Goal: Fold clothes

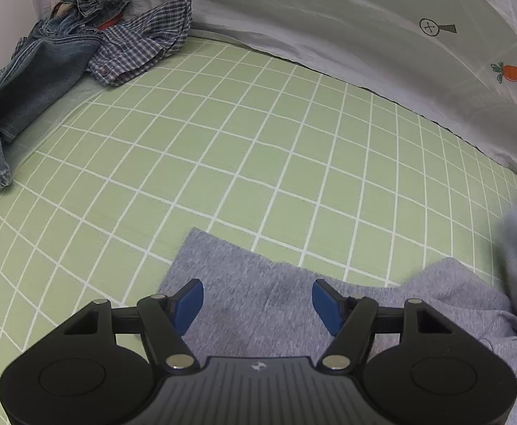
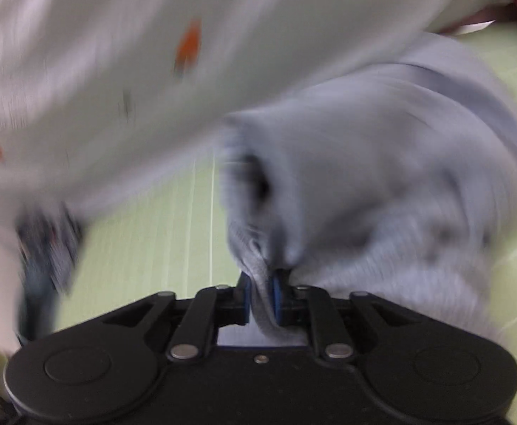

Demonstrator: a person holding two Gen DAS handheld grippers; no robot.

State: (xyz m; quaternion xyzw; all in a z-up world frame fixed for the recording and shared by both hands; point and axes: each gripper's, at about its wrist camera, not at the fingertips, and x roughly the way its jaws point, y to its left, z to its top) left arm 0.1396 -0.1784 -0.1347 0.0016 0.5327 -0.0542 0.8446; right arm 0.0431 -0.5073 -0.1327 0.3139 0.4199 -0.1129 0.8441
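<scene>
The bed (image 1: 223, 134), covered in a green checked sheet, served as the folding surface. A white quilt (image 1: 329, 10) printed with carrots lay bunched along its far side, apparently pushed back to clear room. In the far corner a pile of jeans (image 1: 38, 71) and a plaid shirt (image 1: 141, 46) waited, likely unfolded. The grey garment (image 1: 258, 304) lay on the sheet near the person. The left tongs (image 1: 257, 301) hovered wide above its flat part, gripping nothing. The right tongs (image 2: 261, 294) stood narrow, pinching a fold of that grey cloth, probably to carry it over. No containers were visible.
</scene>
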